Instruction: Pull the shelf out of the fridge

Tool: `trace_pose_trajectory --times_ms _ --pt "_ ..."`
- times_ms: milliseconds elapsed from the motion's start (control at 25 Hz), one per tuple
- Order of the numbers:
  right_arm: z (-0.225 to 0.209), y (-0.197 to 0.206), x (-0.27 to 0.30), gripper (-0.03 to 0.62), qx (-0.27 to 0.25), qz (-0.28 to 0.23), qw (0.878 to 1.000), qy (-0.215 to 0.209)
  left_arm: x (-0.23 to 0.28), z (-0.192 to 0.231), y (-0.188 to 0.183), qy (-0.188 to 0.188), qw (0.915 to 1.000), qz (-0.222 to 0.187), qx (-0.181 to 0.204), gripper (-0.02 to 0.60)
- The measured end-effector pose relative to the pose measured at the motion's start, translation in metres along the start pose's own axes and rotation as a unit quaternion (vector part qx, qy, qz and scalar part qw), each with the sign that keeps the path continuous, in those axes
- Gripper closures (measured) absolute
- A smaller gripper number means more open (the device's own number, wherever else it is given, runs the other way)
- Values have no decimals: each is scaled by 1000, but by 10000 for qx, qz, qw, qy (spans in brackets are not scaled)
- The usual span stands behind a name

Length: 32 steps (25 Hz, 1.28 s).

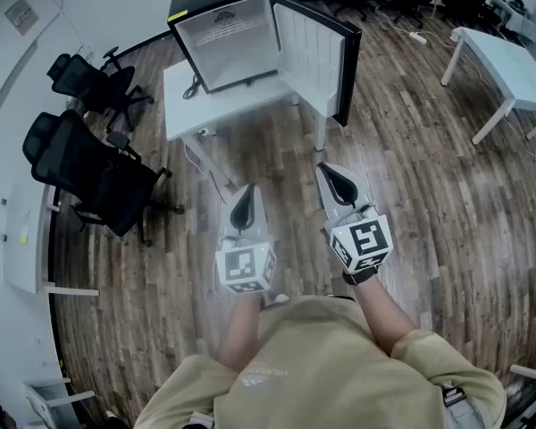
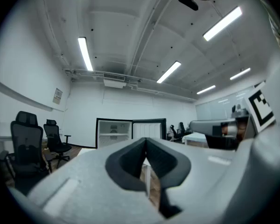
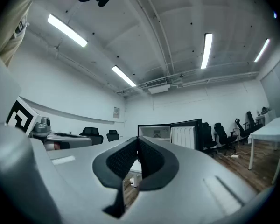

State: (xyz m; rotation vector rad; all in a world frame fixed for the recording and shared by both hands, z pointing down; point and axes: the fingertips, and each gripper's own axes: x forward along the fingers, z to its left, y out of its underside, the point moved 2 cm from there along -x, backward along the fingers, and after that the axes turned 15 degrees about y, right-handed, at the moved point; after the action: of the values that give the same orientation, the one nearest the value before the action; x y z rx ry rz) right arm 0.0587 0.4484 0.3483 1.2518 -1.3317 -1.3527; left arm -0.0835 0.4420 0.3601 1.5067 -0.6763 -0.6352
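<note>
Our left gripper and right gripper are closed, empty, far from the fridge; arriving unopened, we risk knocking the shelf, not gripping it.

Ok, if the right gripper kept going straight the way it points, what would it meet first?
The way looks free up to the white table; there it likely meets the open fridge or the table's edge, depth unclear.

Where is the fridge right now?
In the head view the fridge sits top centre, at the far end of the white table, its door swung open to the right, black chairs off to its left.
</note>
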Motion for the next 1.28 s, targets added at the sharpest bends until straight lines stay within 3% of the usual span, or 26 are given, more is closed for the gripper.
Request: trace_pose_trajectory --times_ms 360,520,720,1080,1280 --pt "-17 55 5 589 841 755 9934 -212 2 -5 31 -279 9987 376 -211 580" --pt "-21 75 30 589 811 987 9915 -237 30 16 39 -194 9990 307 -270 580" --pt "-15 96 107 589 756 1102 9909 -186 76 83 59 -137 9985 227 -487 580" --pt "69 95 274 589 625 913 9911 -738 137 239 56 -54 9981 25 -618 580" --pt "65 112 328 589 693 1197 9889 -539 170 293 58 -56 9966 37 -822 580"
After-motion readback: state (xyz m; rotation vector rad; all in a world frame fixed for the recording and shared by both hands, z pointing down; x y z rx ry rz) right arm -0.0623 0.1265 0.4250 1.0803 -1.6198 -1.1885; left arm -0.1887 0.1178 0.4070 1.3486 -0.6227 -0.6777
